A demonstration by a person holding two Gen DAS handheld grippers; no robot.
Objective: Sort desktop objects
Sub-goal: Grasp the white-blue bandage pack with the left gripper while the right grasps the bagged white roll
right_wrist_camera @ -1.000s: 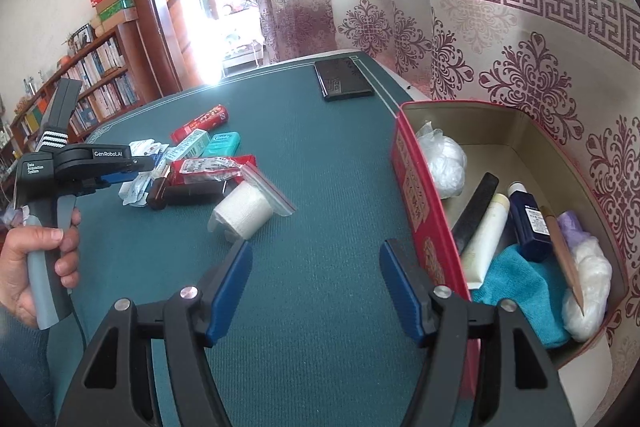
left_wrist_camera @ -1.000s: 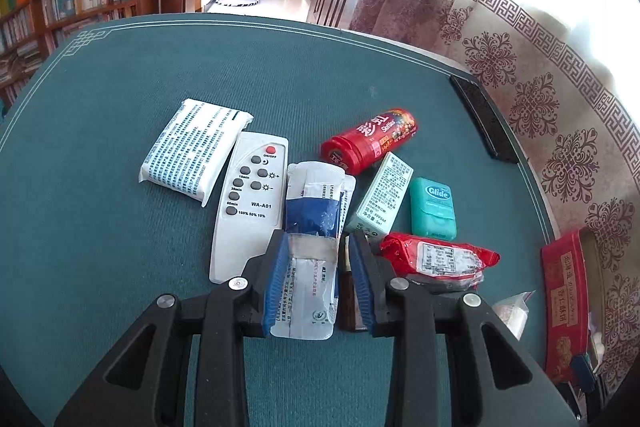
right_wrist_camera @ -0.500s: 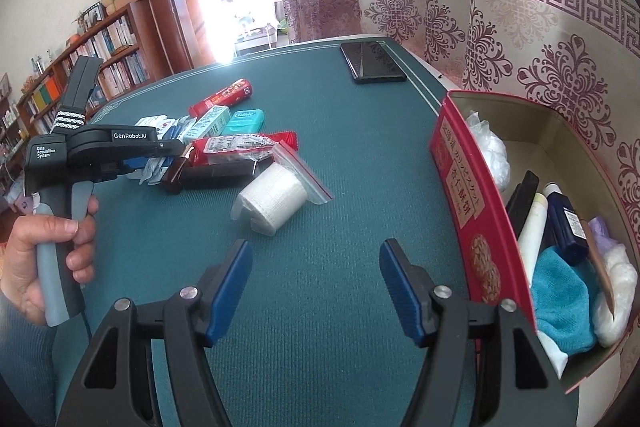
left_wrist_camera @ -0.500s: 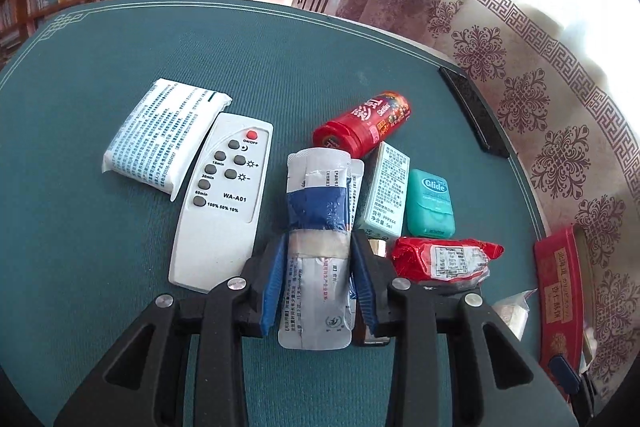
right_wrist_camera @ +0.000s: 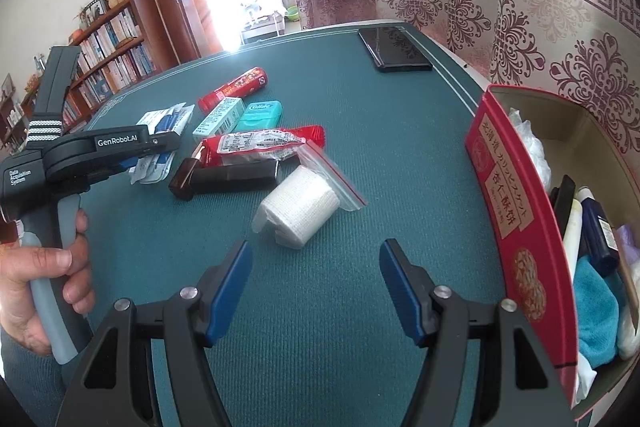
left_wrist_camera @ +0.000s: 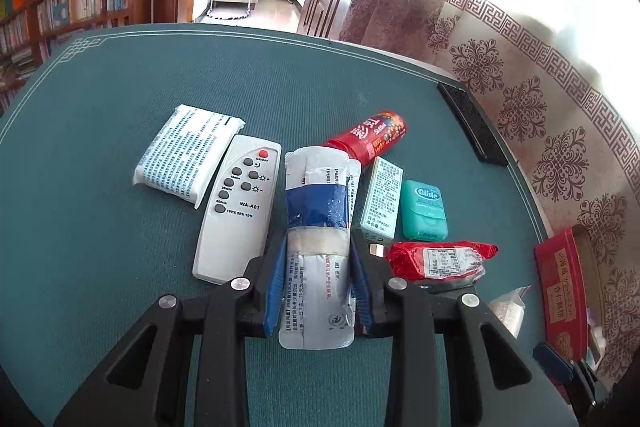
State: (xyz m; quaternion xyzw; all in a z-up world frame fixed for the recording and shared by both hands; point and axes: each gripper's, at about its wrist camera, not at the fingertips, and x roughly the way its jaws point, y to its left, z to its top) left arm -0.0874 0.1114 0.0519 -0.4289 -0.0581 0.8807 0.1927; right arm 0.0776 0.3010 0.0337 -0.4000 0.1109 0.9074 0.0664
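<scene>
My left gripper [left_wrist_camera: 318,247] has a taped bundle of white and blue sachets [left_wrist_camera: 318,211] between its blue pads, and its jaws are closing on the bundle's sides. From the right wrist view the left gripper [right_wrist_camera: 160,155] is held by a hand low over the pile. My right gripper [right_wrist_camera: 316,255] stands open with nothing between its fingers, just short of a white gauze roll in a zip bag [right_wrist_camera: 298,211]. A red box [right_wrist_camera: 508,195] holding bottles and cloths stands open at the right.
Around the bundle lie a white remote [left_wrist_camera: 236,211], a white printed pack [left_wrist_camera: 184,151], a red tube [left_wrist_camera: 372,135], a small carton [left_wrist_camera: 382,199], a teal floss case [left_wrist_camera: 424,211] and a red snack packet [left_wrist_camera: 440,259]. A black phone [right_wrist_camera: 394,51] lies near the far edge.
The left jaws have narrowed onto the sachet bundle, and the brown vial once between them now lies outside the right finger. The right gripper has drifted toward the gauze roll, still open.
</scene>
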